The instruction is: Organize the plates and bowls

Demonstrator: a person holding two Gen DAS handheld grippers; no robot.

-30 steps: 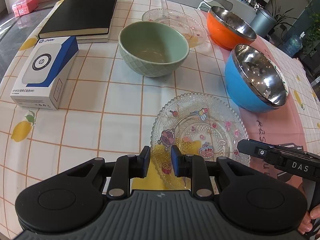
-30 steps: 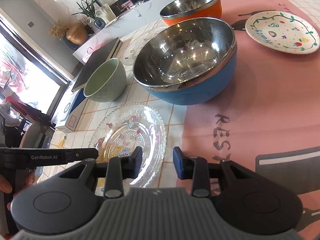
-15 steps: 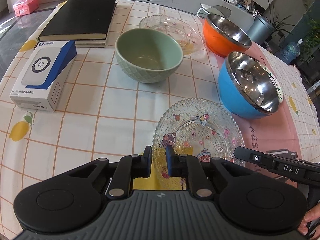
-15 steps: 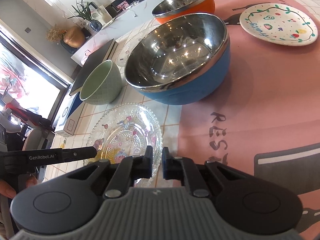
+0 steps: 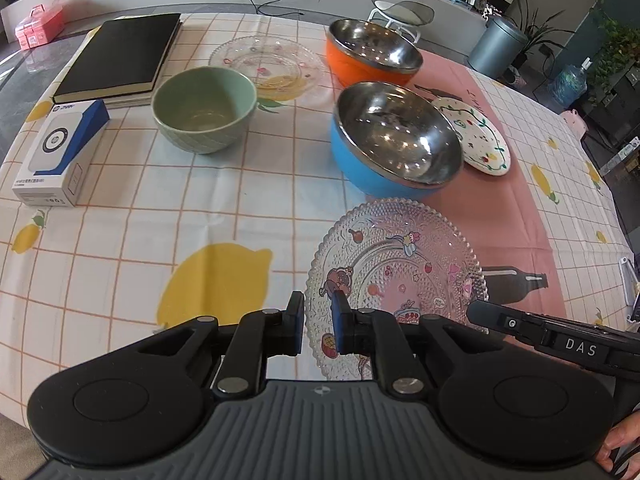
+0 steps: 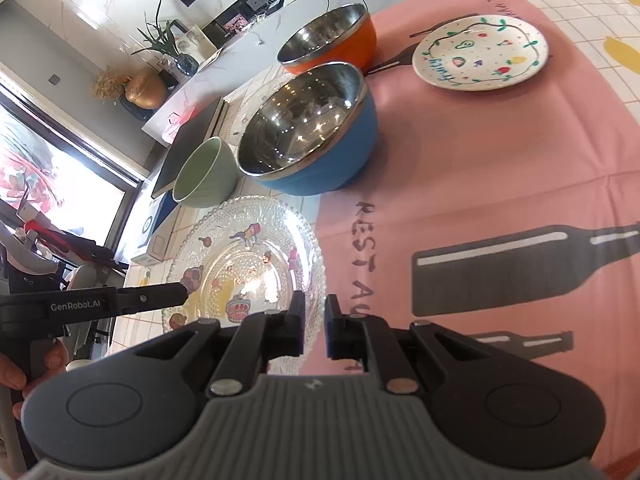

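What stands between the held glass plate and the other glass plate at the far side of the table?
The blue bowl and, behind it, the orange bowl sit roughly on the line from the near glass plate to the far glass plate. The green bowl sits left of that line.

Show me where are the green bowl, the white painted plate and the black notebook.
green bowl (image 5: 204,110): left wrist view, inside bottom.
white painted plate (image 6: 480,53): right wrist view, plate centre.
black notebook (image 5: 122,54): left wrist view, top cover.
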